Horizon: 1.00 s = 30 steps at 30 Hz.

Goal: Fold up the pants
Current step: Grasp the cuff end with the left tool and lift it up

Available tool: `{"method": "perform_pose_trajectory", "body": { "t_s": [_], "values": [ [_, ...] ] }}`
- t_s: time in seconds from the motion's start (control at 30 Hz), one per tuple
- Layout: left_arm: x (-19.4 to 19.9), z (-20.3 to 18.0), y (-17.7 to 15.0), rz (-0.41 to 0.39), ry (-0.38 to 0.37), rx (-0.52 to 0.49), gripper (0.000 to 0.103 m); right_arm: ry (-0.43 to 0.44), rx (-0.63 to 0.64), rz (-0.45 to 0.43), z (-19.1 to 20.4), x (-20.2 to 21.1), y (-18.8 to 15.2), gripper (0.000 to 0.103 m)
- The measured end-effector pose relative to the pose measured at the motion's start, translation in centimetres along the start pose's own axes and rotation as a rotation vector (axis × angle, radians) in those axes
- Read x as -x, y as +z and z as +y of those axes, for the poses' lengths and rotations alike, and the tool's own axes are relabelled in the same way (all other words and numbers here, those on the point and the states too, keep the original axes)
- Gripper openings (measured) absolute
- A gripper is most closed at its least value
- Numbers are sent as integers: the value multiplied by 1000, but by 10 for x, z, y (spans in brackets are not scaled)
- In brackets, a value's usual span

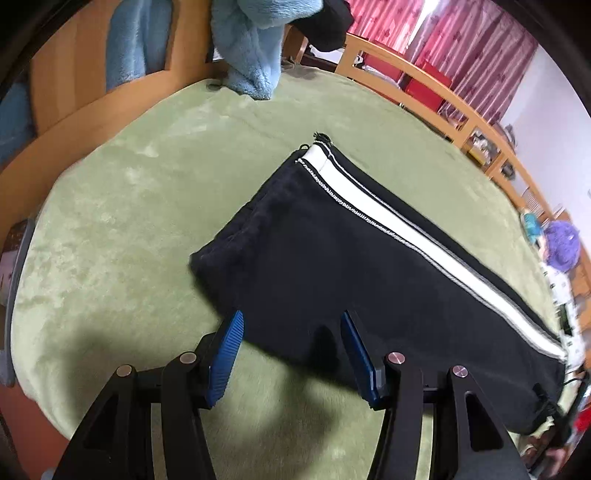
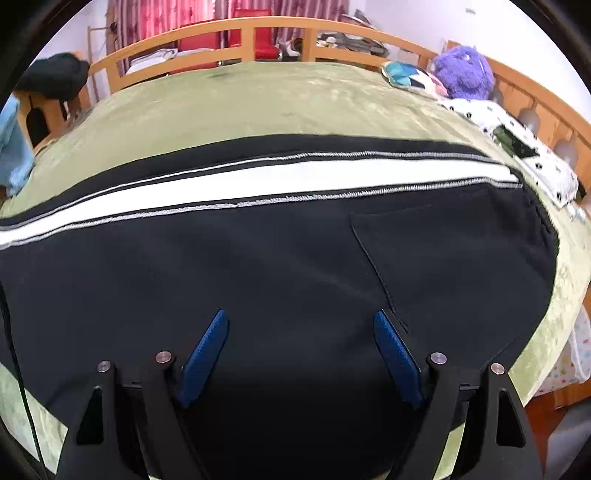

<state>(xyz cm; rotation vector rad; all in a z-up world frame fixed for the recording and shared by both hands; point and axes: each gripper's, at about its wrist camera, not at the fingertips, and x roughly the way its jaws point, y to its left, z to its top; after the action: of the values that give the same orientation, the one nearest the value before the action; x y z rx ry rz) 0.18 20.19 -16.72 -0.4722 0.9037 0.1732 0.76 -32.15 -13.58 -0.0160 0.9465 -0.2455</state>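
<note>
Black pants with a white side stripe lie flat on the green bed cover, legs together, cuffs toward the far end in the left wrist view. My left gripper is open above the near edge of the leg, holding nothing. In the right wrist view the pants fill the middle, with the stripe running across and a back pocket at the right near the waistband. My right gripper is open just above the black cloth, holding nothing.
A light blue fleece garment hangs at the far end of the bed. A wooden bed rail runs along the far side. A purple plush toy, a patterned cushion and a spotted white cloth lie near the headboard.
</note>
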Motion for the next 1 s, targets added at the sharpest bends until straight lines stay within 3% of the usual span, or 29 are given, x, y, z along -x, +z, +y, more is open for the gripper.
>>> {"method": "perform_pose_trajectory", "body": {
  "t_s": [0.13, 0.3, 0.5, 0.7, 0.8, 0.93, 1.0],
  "values": [
    [13, 21, -1, -22, -25, 73, 53, 14, 9, 4, 7, 7, -4, 81],
    [-17, 42, 10, 25, -93, 194, 50, 26, 2, 7, 14, 10, -4, 81],
    [-41, 46, 25, 20, -76, 220, 45, 50, 26, 14, 11, 19, -8, 81],
    [-54, 54, 35, 7, -89, 261, 40, 62, -27, -7, 1, 26, -5, 78],
    [-51, 53, 38, 2, -119, 253, 23, 73, -59, -6, -4, 24, 0, 78],
    [-21, 31, 48, -66, -123, 175, 19, 71, -66, -2, -11, 22, 5, 78],
    [-2, 11, 54, -108, -110, 114, 18, 78, -61, -5, -15, 24, 7, 71]
  ]
}}
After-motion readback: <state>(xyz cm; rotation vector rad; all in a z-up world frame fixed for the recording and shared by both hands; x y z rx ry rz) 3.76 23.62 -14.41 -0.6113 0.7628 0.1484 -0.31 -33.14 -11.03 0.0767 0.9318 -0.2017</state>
